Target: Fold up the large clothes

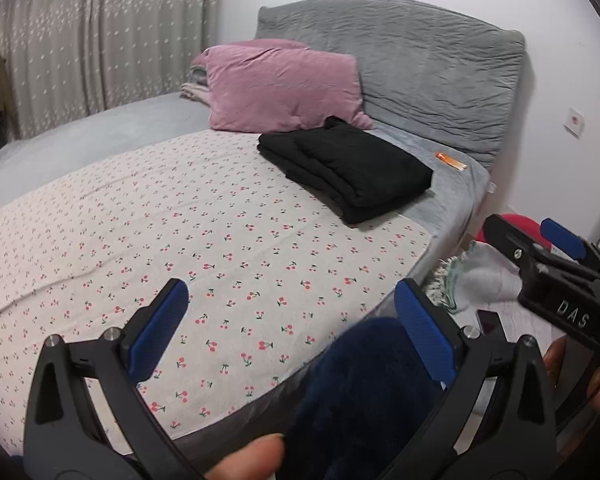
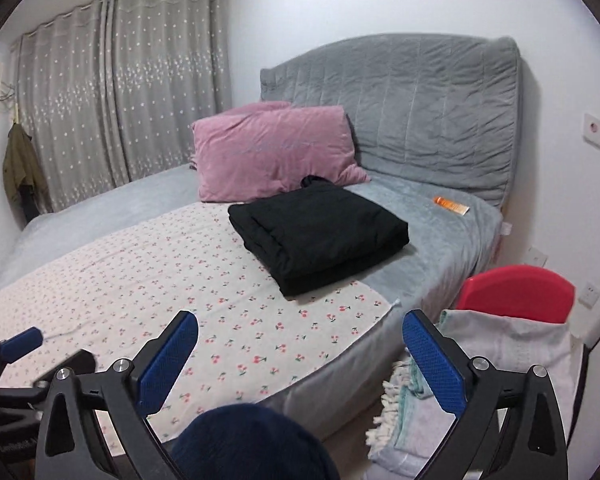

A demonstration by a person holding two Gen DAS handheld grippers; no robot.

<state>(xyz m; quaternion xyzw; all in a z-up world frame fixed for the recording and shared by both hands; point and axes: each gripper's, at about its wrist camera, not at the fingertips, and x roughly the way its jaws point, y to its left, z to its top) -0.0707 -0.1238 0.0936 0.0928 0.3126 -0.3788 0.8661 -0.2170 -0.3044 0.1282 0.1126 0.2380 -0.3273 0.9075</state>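
In the left wrist view, the left gripper (image 1: 290,322) is standing wide open, its two blue ribbed pads (image 1: 162,326) far from each other, and nothing is lying between them; they are touching no cloth. Under them a cherry-print sheet (image 1: 180,240), thin and a little wrinkled, is covering the near part of the bed. The folded black garment (image 1: 348,170) is lying as a flat, thick, roughly square packet at the far side of this sheet, partly on the grey plush bed cover (image 1: 448,196), just in front of a pink velvet pillow (image 1: 284,84). A padded grey headboard (image 1: 420,68) is leaning on the wall behind. A small orange tube (image 1: 450,160) is lying on the grey cover, apart from the garment. At the right edge the right gripper (image 1: 540,236) is showing, also with its jaws apart and empty. In the right wrist view, the right gripper (image 2: 300,348) is holding its blue textured pads (image 2: 434,364) fully apart, with nothing gripped. The black garment (image 2: 320,232) is resting well ahead of the fingers, its folded layers visible at the near edge. Beside the bed a red round plastic thing (image 2: 516,288) is standing behind a pale fringed cloth (image 2: 500,360). Grey dotted curtains (image 2: 120,92) are hanging at the back.
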